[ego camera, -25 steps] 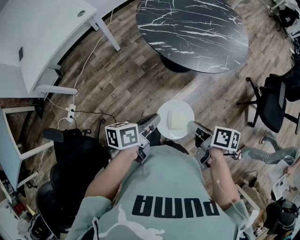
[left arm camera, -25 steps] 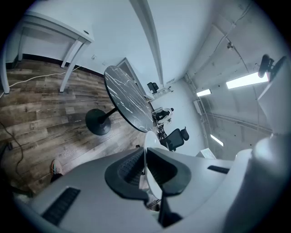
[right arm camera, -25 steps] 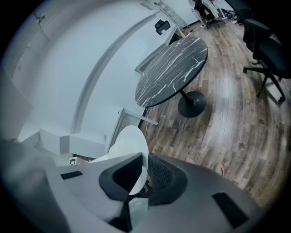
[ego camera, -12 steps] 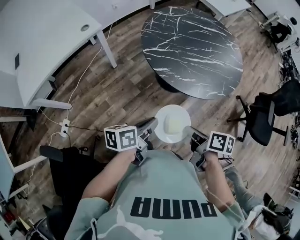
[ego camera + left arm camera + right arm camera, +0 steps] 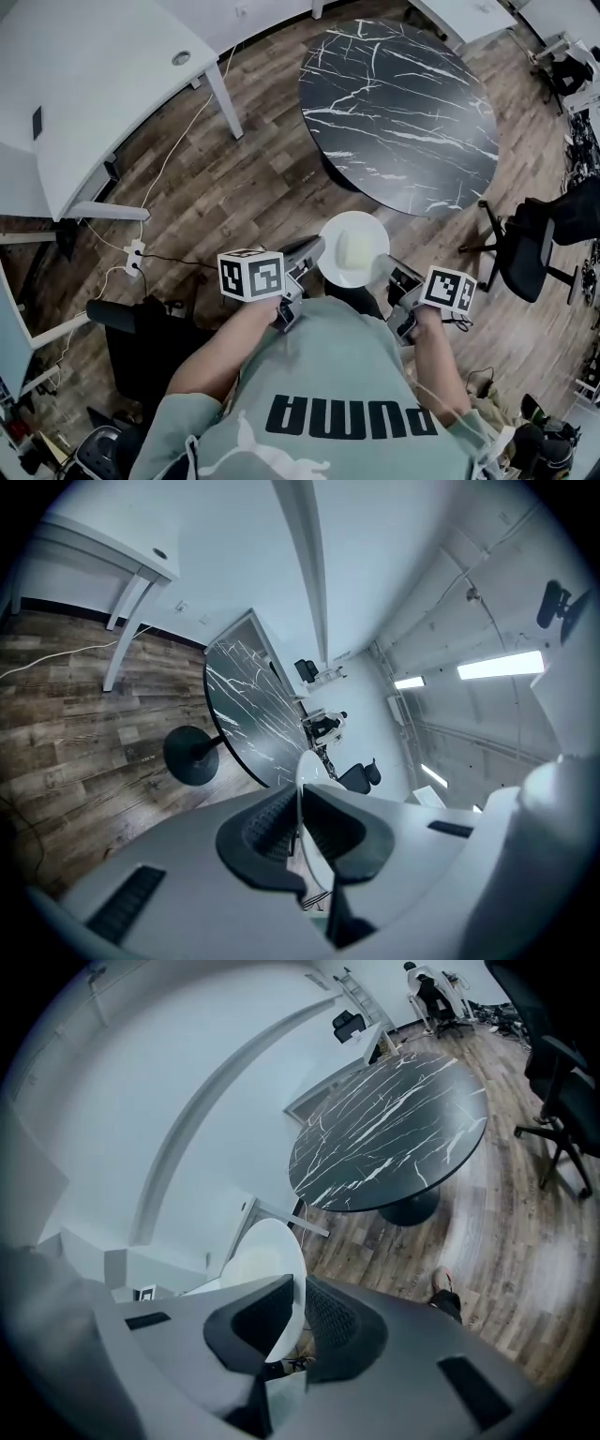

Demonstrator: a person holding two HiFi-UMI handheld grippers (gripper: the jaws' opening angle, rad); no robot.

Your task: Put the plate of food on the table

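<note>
A white plate [image 5: 354, 247] carrying a pale yellow block of food [image 5: 353, 246] hangs in the air in front of the person's chest, above the wood floor. My left gripper [image 5: 310, 254] is shut on the plate's left rim [image 5: 302, 782]. My right gripper [image 5: 384, 269] is shut on its right rim [image 5: 272, 1283]. The round black marble table [image 5: 399, 111] stands ahead, its near edge just beyond the plate; it also shows as the marble table [image 5: 242, 712] and marble table [image 5: 389, 1136] in the gripper views.
A white desk [image 5: 89, 84] with a slanted leg stands at the far left, with cables and a power strip [image 5: 134, 253] on the floor. A black office chair [image 5: 536, 242] sits at the right, another black chair [image 5: 150, 337] at the lower left.
The person has stepped closer to the marble table; the plate, still held by both grippers, now sits nearer the table's near edge.
</note>
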